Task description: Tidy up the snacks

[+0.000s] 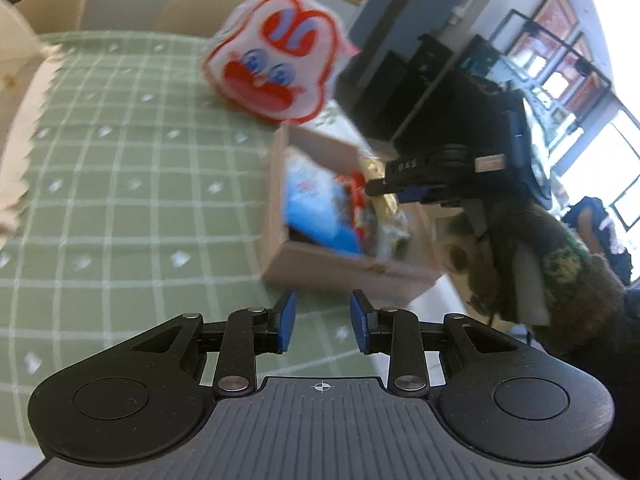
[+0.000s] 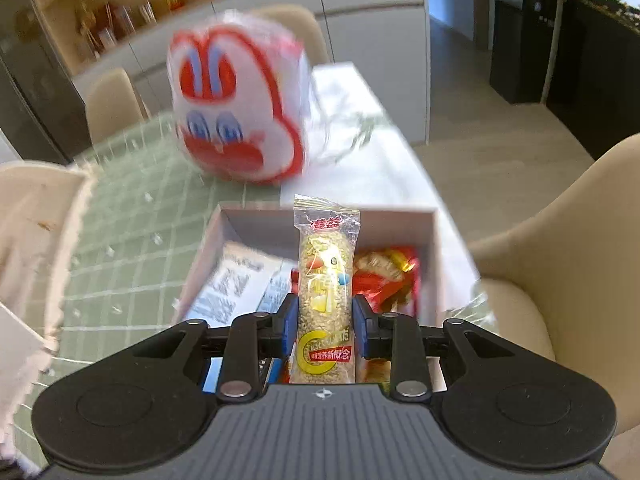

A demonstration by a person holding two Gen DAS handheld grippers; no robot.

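Snack bar [image 2: 326, 292] between right jaws

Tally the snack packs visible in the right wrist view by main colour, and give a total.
Golden grain bar in clear wrapper, clamped in the right tool: 1
Red-and-white rabbit-face bag: 1
Red packet in the box: 1
Blue-and-white pack in the box: 1
Total: 4

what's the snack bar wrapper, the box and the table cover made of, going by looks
Snack bar wrapper: thin clear plastic film, glossy; the grainy bar shows through and the top edge is crimped.
Box: looks like plain matte cardboard or thin wood, with flat pale-brown walls; the blur leaves it open.
Table cover: probably woven cloth, matte green with a white grid, no glare.
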